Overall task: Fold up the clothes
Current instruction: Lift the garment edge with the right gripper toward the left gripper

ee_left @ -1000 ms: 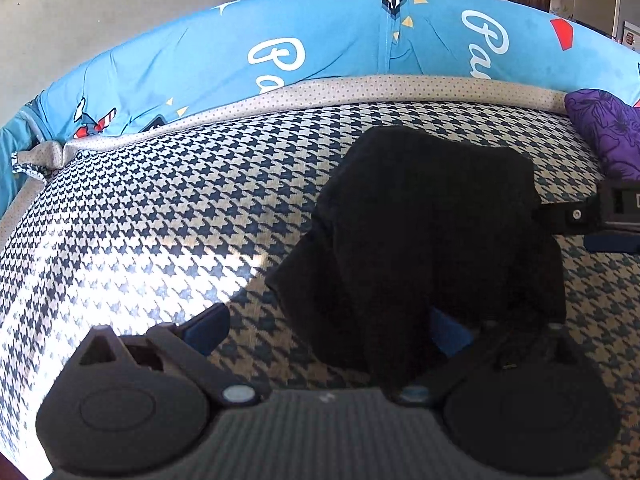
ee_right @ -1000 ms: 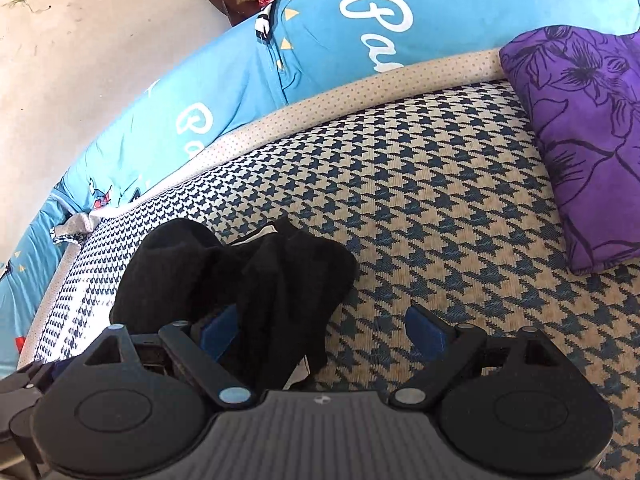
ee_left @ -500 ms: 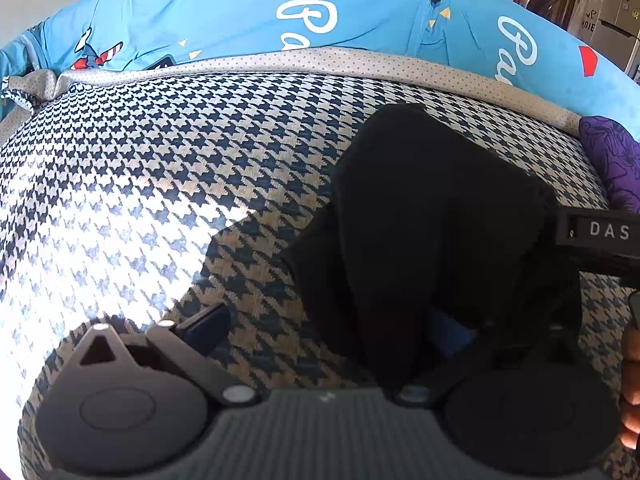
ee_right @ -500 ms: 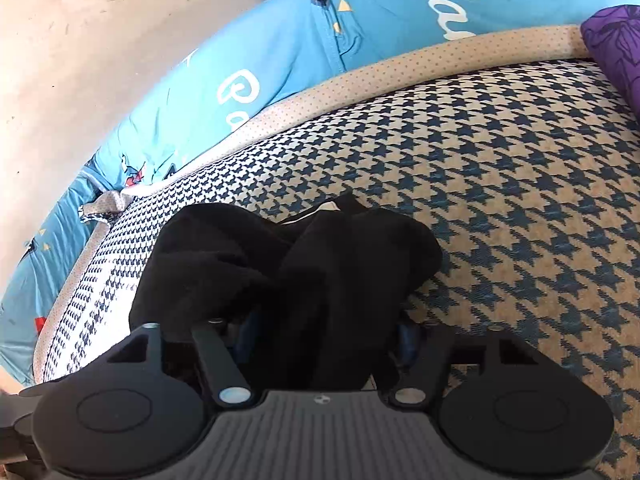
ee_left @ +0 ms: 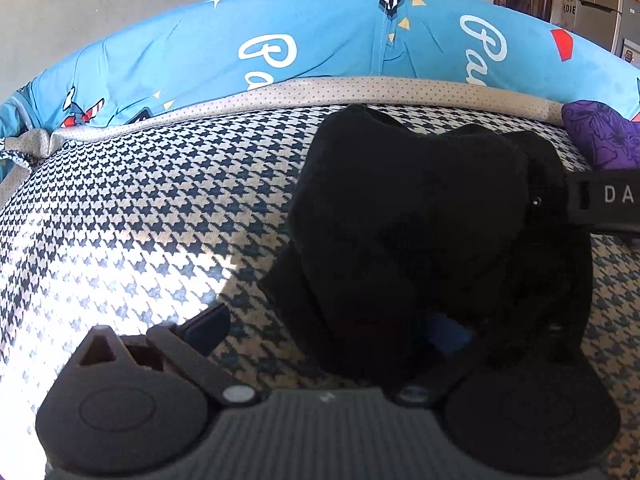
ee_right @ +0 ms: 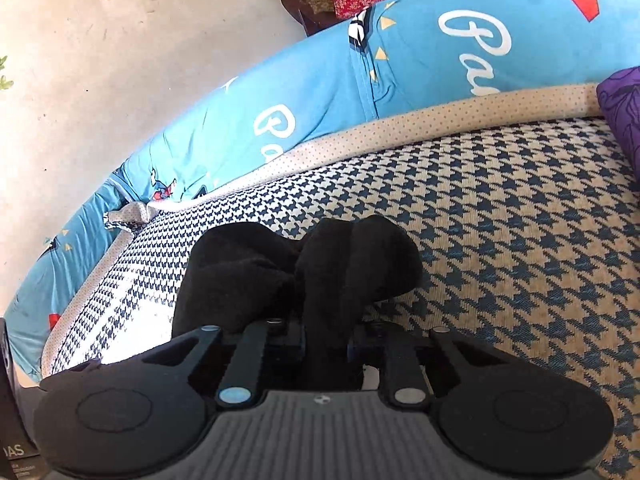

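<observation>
Crumpled black knit garment [ee_right: 304, 268] lies lower centre on houndstooth bedcover [ee_right: 520, 240]. Right gripper [ee_right: 326, 344] clenched on a bunched fold. Left gripper [ee_left: 332, 324] spread wide, garment draped over its right finger. Advice: lift gently, spread flat before folding.

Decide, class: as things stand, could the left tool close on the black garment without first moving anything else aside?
Probably yes. The left tool is open, and the black garment already drapes over its right finger, with only houndstooth cover beside it. The right tool, shut on the same garment, grips another part.
</observation>
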Available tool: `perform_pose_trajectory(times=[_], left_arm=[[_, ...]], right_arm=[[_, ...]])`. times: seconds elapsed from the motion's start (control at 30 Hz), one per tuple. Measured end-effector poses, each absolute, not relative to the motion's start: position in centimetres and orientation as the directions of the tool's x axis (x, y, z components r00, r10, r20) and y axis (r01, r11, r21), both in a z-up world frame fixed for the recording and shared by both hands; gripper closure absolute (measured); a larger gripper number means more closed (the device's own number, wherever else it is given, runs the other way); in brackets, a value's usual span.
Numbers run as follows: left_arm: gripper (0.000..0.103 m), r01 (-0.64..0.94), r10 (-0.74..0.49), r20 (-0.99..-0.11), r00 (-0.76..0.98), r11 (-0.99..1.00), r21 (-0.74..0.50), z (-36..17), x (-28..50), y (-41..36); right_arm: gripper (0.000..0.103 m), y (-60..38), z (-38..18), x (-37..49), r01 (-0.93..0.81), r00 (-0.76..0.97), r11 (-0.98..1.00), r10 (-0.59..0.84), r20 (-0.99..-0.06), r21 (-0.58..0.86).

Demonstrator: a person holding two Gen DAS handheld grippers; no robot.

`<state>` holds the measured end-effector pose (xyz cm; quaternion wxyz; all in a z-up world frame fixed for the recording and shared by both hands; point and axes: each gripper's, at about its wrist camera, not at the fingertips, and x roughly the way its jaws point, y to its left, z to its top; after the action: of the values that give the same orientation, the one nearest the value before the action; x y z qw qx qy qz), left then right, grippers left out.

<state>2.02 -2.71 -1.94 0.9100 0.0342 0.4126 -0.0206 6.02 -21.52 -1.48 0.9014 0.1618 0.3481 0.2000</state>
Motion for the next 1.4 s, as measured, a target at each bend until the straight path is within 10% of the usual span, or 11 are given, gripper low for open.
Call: perform_pose_trajectory(times=[0.37,0.67,1.4], left_arm=[[0.000,0.228,-0.146,-0.694,0.705,0.973,0.027,-0.7,1.2,-8.0],[0.000,0.164,-0.261,-0.718,0.645,0.965,-0.204,0.0,0.4,-3.5],[0.000,0.026,-0.122,-0.554,0.824,0.984,-0.178,4.8,-1.7,2.1]], right_arm=[[0.085,-24.5,3.5,2.6,-0.301,0.786,0.891,0.434,-0.440,0.341],[0.083,-24.6,2.1,3.1,-0.240,0.766,0.920,0.376,-0.522,0.309],[0.073,-17.6,0.8,-1.4,-0.592,0.586,0.781,0.587,-0.558,0.200]])
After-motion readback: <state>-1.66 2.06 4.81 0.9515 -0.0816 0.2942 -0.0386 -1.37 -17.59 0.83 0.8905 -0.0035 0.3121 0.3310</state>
